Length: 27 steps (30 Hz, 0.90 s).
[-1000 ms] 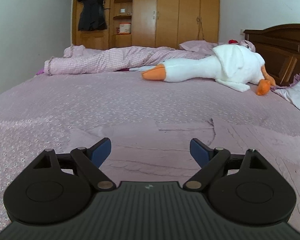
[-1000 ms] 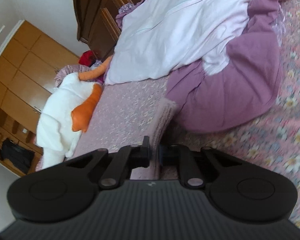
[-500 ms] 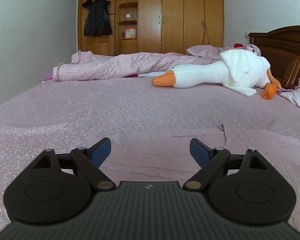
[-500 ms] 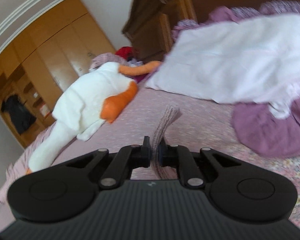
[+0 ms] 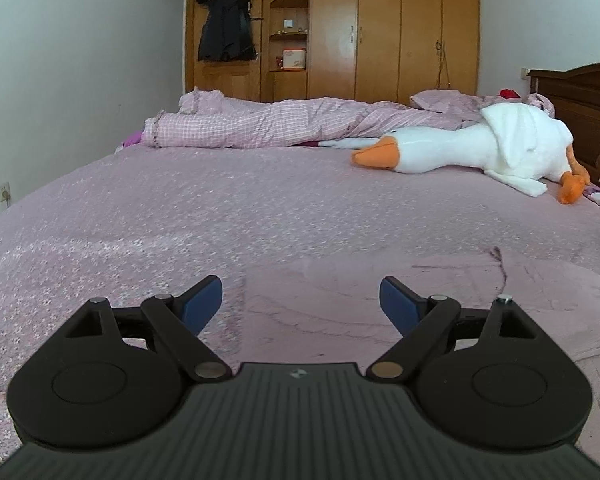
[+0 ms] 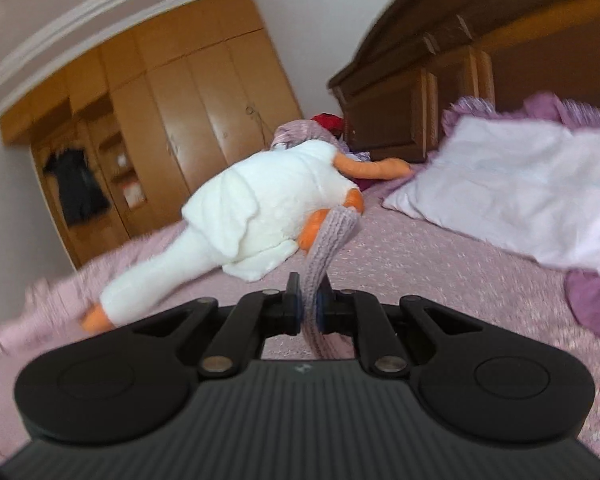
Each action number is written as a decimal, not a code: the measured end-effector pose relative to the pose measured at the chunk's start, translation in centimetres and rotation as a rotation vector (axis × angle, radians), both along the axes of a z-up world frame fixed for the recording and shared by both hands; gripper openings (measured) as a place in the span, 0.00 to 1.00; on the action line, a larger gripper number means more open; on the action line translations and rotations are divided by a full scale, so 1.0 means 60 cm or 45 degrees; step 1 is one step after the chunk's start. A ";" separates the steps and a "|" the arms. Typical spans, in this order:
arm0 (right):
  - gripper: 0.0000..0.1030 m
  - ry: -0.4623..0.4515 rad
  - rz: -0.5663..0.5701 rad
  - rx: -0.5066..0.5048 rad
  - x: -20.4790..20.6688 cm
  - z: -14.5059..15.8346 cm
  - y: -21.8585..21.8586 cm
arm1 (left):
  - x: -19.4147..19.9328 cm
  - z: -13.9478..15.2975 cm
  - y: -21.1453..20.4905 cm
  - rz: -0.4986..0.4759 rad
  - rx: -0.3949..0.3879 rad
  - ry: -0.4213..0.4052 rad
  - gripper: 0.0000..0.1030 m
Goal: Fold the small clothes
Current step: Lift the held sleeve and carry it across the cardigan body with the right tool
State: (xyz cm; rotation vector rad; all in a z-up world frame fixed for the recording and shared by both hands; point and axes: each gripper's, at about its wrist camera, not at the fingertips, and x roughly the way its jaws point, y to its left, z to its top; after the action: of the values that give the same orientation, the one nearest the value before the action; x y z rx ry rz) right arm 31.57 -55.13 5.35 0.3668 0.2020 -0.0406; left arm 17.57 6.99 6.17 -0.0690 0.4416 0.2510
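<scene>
On pink bedspread (image 5: 228,216), plush goose (image 5: 480,152); wooden wardrobe (image 5: 380,28) behind

The left gripper (image 5: 301,300) is hovering with jaws spread wide over a pale mauve garment (image 5: 380,292) lying flat on the near bedspread (image 5: 220,208); a plush goose (image 5: 480,148) is lying far right.
</scene>
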 end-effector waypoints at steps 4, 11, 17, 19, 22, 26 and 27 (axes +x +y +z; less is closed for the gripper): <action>0.10 0.008 0.069 0.009 0.008 0.008 0.052 | -0.008 -0.006 0.025 -0.021 0.029 0.001 0.88; 0.10 -0.058 0.152 -0.039 -0.001 0.052 0.149 | -0.005 -0.018 0.064 -0.025 0.015 -0.028 0.88; 0.10 -0.077 0.196 -0.091 -0.007 0.106 0.220 | -0.002 -0.033 0.091 -0.055 -0.074 -0.108 0.93; 0.10 -0.062 0.194 -0.103 -0.004 0.122 0.244 | -0.004 -0.039 0.101 -0.064 -0.096 -0.125 0.93; 0.10 -0.058 0.207 -0.162 -0.005 0.149 0.283 | -0.010 -0.050 0.116 -0.062 -0.117 -0.157 0.93; 0.10 -0.068 0.194 -0.218 -0.010 0.181 0.333 | -0.008 -0.059 0.141 -0.009 -0.129 -0.159 0.94; 0.10 -0.066 0.186 -0.229 -0.011 0.186 0.343 | -0.006 -0.060 0.148 -0.014 -0.145 -0.157 0.94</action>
State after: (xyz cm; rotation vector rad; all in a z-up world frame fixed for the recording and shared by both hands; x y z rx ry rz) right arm 30.94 -34.53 16.52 0.1730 0.1717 0.0942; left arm 17.20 15.85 2.59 -0.1925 0.3329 0.2094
